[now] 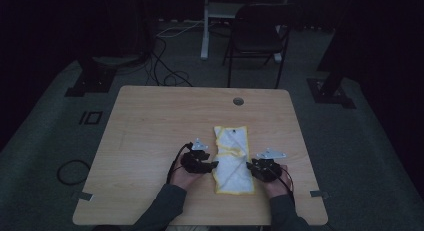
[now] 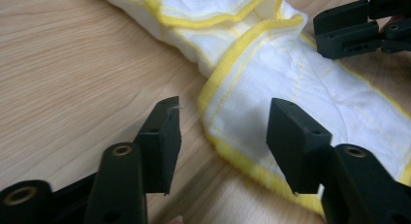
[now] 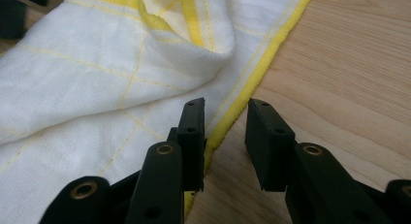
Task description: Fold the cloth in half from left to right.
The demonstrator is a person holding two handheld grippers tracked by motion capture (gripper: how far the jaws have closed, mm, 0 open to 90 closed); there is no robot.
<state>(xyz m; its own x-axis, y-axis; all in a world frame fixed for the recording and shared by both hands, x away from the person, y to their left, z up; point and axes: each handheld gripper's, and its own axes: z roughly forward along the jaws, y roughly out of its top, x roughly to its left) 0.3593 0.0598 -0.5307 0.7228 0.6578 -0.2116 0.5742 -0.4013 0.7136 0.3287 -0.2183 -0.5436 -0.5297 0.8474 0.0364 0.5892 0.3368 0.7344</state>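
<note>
A white woven cloth with a yellow stitched hem (image 1: 231, 158) lies folded into a long strip on the light wooden counter (image 1: 150, 126), toward its near right part, with a bunched fold partway along its length. The left gripper (image 1: 214, 165) sits at the cloth's left edge, its jaws standing wide apart; in the left gripper view the hem and a corner of the cloth (image 2: 271, 103) lie under the gap between them, and neither pad presses on the fabric, so this left gripper (image 2: 223, 136) holds nothing. The right gripper (image 1: 249, 165) sits at the cloth's right edge near its near end. In the right gripper view its jaws stand at a narrow gap, the yellow hem of the cloth (image 3: 97, 88) running up through the right gripper (image 3: 225, 141) close against the left-hand pad; a strip of bare wood shows between hem and the other pad, so the fabric is not pinched. Both hands rest low at the counter's near side.
</note>
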